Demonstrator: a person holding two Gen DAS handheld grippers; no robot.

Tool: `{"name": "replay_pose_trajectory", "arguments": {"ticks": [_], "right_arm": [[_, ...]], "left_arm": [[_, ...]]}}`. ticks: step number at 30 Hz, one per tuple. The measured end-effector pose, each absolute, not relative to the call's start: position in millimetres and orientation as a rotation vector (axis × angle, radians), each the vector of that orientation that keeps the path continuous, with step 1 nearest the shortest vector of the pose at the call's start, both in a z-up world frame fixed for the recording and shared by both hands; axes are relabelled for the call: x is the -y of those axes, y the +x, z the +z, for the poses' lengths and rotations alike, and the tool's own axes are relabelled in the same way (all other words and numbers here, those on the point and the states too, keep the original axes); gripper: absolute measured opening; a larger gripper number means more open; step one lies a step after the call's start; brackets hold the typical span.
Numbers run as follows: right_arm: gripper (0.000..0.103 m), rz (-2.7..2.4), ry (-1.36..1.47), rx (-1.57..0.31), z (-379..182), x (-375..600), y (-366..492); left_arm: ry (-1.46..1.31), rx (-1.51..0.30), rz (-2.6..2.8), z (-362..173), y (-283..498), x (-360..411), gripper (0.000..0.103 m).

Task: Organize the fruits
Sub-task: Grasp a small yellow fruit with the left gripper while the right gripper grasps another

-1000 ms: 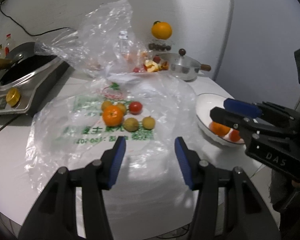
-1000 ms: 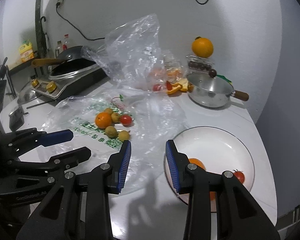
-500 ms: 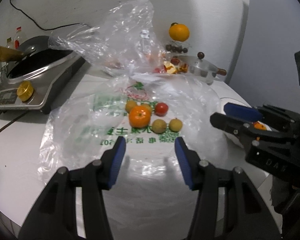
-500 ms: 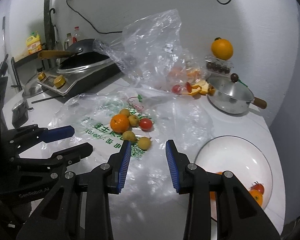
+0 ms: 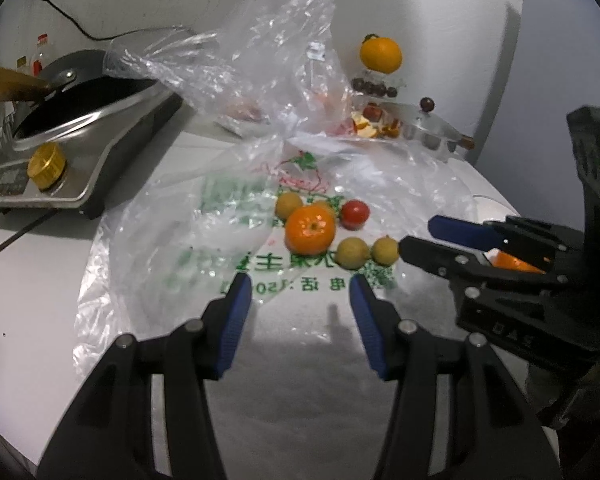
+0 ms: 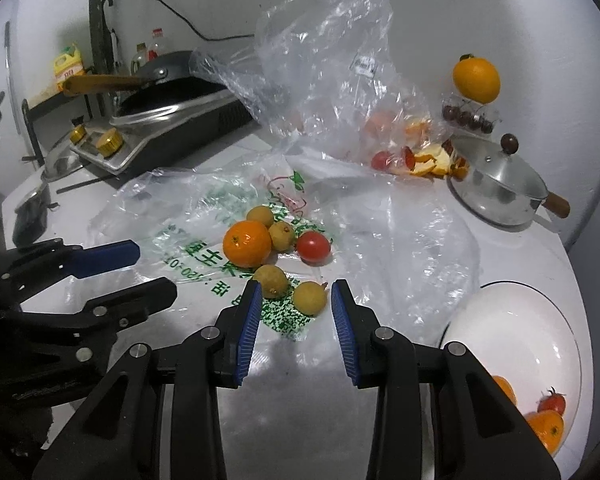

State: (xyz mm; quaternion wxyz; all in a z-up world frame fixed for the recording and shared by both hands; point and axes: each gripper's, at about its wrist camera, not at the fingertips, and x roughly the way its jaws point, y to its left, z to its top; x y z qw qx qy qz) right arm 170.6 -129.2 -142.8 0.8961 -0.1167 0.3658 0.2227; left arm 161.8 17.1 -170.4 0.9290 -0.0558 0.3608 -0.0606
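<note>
Right gripper [image 6: 295,300], jaws apart, poised just before small yellow fruit [image 6: 309,298] on plastic bag [image 6: 204,216]; left gripper [image 5: 300,290] likewise spread, facing mandarin [image 5: 310,229]

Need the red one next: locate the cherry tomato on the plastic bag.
In the right wrist view the cherry tomato lies mid-frame on the printed bag, right of the orange, beside a small yellow-brown fruit.

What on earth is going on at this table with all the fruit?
A person holds two black clamp tools with blue pads, sorting fruit from a flat clear plastic bag into a white bowl. The bowl holds some orange fruit and a small tomato. The right gripper, jaws open, is closing in on a small yellowish-brown round fruit. The left gripper hovers open and empty.
</note>
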Motion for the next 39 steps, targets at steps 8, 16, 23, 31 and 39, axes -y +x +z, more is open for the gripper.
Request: {"name": "replay_pose_trajectory", "arguments": {"ticks": [8, 16, 23, 31, 39], "right_arm": [[0.038, 0.454, -0.249, -0.8, -160.0, 126.5, 190.7], [0.038, 0.453, -0.252, -0.837, -171.3, 127.0, 202.8], [0.026, 0.465, -0.264, -0.836, -174.9, 125.5, 204.4], [0.026, 0.478, -0.228, -0.785, -158.0, 140.4, 194.1], [0.026, 0.471, -0.185, -0.754, -144.2, 161.2, 187.2]], "left_arm": [[-0.136, -0.759, -0.116, -179.0, 173.3, -20.9, 0.052], [-0.124, -0.773, -0.134, -182.1, 179.6, -13.7, 0.052], [-0.106, -0.786, -0.127, -183.4, 183.7, -8.7, 0.052], [-0.024, -0.784, -0.165, -177.0, 186.3, 14.0, 0.052], [0.044, -0.782, -0.204, -174.2, 199.3, 36.8, 0.052]]}}
